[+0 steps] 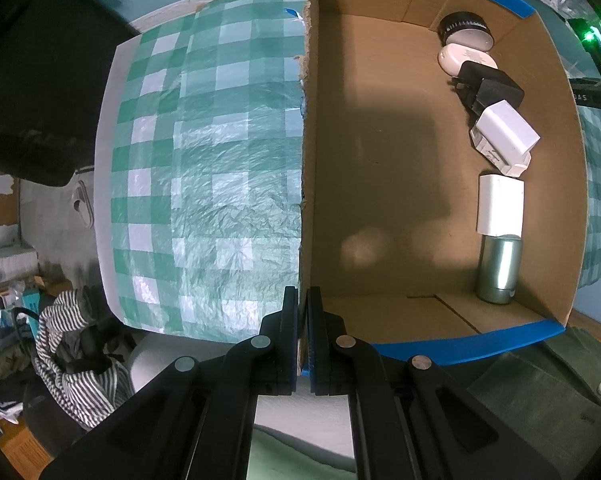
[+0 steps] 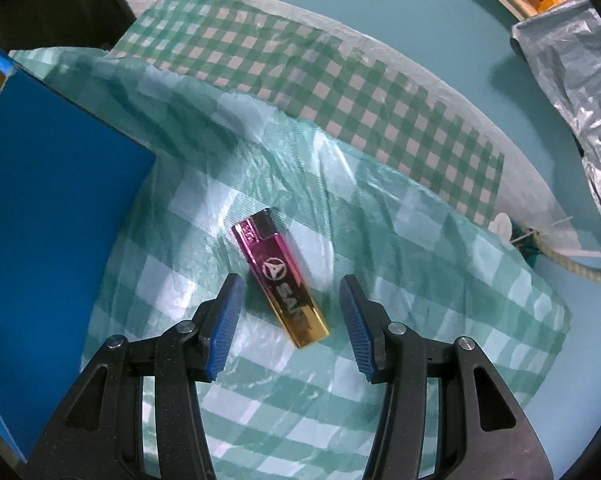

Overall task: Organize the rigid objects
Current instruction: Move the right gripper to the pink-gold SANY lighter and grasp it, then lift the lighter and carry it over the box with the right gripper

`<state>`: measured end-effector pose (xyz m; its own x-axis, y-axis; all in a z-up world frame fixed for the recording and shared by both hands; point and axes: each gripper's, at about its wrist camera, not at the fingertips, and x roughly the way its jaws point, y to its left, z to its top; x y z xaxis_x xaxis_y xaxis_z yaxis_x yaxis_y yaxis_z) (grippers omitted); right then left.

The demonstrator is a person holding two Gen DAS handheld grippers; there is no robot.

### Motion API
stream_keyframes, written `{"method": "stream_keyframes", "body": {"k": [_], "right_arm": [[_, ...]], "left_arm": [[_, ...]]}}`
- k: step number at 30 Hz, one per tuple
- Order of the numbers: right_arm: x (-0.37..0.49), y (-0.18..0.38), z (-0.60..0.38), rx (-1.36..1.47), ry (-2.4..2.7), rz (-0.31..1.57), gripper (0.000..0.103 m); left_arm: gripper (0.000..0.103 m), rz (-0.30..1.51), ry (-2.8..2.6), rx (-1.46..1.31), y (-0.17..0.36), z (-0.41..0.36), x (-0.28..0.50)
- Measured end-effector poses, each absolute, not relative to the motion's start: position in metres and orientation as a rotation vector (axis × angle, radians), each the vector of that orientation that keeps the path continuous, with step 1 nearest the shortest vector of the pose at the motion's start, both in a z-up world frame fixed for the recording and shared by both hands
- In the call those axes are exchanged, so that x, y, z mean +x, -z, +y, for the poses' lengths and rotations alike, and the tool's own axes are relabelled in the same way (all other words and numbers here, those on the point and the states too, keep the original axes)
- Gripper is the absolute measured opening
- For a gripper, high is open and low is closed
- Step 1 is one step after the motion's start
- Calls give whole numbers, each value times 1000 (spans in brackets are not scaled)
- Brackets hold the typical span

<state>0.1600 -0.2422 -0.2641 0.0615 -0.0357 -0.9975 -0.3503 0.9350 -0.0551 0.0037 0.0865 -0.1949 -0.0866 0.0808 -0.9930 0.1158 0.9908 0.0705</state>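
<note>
The left tongs (image 1: pixel 303 336) were pressed together on the near wall of the open brown cardboard box with blue-taped rim (image 1: pixel 452 344), pinching its edge between the blue pads. Inside, along the box's right wall, a row of things lay from near to far — a grey metal cylinder (image 1: pixel 498 270), a white rectangular block (image 1: pixel 500 205) touching its top, a white charger cube (image 1: pixel 504 132), a black plug adapter (image 1: pixel 488 86), a white oval case (image 1: pixel 458 58) and a round black-rimmed disc (image 1: pixel 464 28) in the far corner. Beside the box, the green-and-white checked plastic cloth (image 1: pixel 204 168) covered the table.

The right tongs (image 2: pixel 291 326) hung spread above that same crumpled cloth, pointing down, their blue ribbed pads (image 2: pixel 224 328) apart and touching nothing. Between them, and reaching a little beyond the tips, lay a shiny lighter shading from pink to gold (image 2: pixel 280 276) — flat on the cloth, set at a slant, its gold end nearer. To the left stood the box's blue outer wall. Farther off, crumpled silver foil (image 2: pixel 572 80) lay on the teal surface (image 2: pixel 420 12).
</note>
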Motion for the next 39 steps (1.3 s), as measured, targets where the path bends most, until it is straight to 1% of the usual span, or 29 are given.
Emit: {"method": "stream_keyframes", "body": {"k": [7, 10, 11, 12, 14, 25, 39], "right_arm": [[160, 271, -236, -324, -263, 1506, 50], [161, 271, -237, -297, -272, 1519, 38], [160, 270, -238, -289, -274, 1522, 29], [160, 270, -238, -286, -271, 1527, 24], [159, 270, -238, -282, -267, 1539, 22], [144, 272, -244, -207, -249, 1602, 21], [114, 249, -240, -141, -272, 1576, 21]], "left_arm": [[4, 1664, 27, 157, 195, 86, 5], [4, 1666, 29, 158, 195, 86, 5], [4, 1665, 29, 158, 195, 86, 4], [4, 1665, 29, 160, 195, 86, 4], [4, 1664, 31, 162, 195, 86, 4], [4, 1660, 40, 168, 195, 86, 3], [4, 1658, 52, 183, 196, 85, 4]]}}
